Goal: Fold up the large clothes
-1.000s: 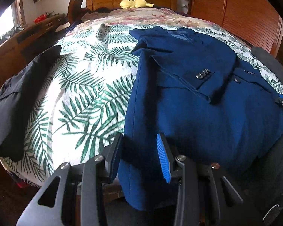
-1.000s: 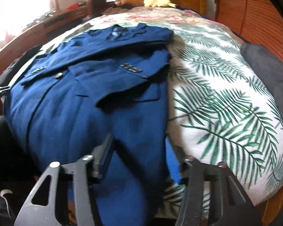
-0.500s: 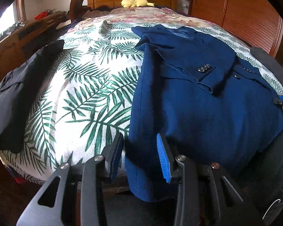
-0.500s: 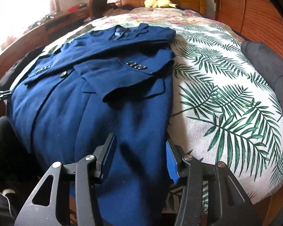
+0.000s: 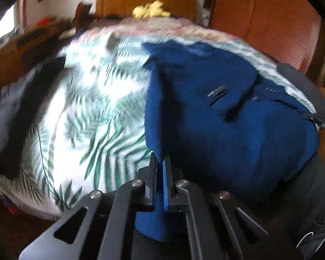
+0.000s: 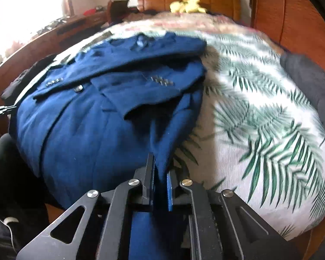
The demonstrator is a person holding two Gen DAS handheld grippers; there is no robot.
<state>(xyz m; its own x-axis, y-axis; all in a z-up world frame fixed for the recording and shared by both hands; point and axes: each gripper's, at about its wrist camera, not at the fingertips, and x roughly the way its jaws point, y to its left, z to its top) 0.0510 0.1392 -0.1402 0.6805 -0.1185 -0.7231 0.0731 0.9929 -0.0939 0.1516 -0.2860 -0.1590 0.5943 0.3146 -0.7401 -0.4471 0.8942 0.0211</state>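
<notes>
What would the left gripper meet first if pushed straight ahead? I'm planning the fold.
The left gripper, jaws just closed on the blue jacket's hem corner, would likely run into more jacket cloth over the bed edge, though depth is unclear.

Daylight floods in from a window (image 6: 21,10) at upper left, blown out to white glare. Both views are smeared by motion blur, worst on the bed cover (image 5: 86,108). Fisheye bending and dark corners frame the edges.
</notes>
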